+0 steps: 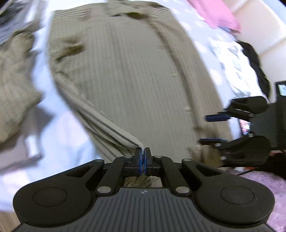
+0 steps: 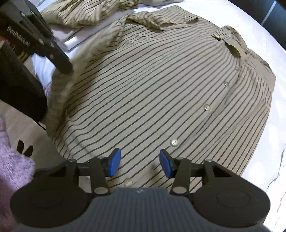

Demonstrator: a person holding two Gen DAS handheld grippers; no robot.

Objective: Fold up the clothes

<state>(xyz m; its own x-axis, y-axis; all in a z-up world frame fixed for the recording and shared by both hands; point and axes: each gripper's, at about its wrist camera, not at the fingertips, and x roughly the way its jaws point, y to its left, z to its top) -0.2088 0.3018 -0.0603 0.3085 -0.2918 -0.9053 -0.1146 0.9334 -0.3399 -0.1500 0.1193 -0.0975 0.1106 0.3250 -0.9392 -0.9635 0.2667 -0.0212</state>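
Note:
A beige shirt with thin dark stripes (image 2: 160, 80) lies spread on a white bed, buttons up, collar at the far end. In the left wrist view the shirt (image 1: 125, 71) fills the middle. My left gripper (image 1: 142, 151) is shut on the shirt's side edge and lifts a fold of it off the bed. It also shows in the right wrist view (image 2: 62, 66) at the shirt's left side. My right gripper (image 2: 139, 160) is open and empty just above the hem by the button placket. It shows open in the left wrist view (image 1: 212, 128) at the right.
The white bedsheet (image 2: 268, 35) surrounds the shirt. The shirt's sleeve (image 2: 80, 12) lies crumpled at the far left. A pink garment (image 1: 216, 14) and a dark one (image 1: 255, 60) lie at the bed's far right. A fuzzy purple cloth (image 2: 12, 171) lies below the bed edge.

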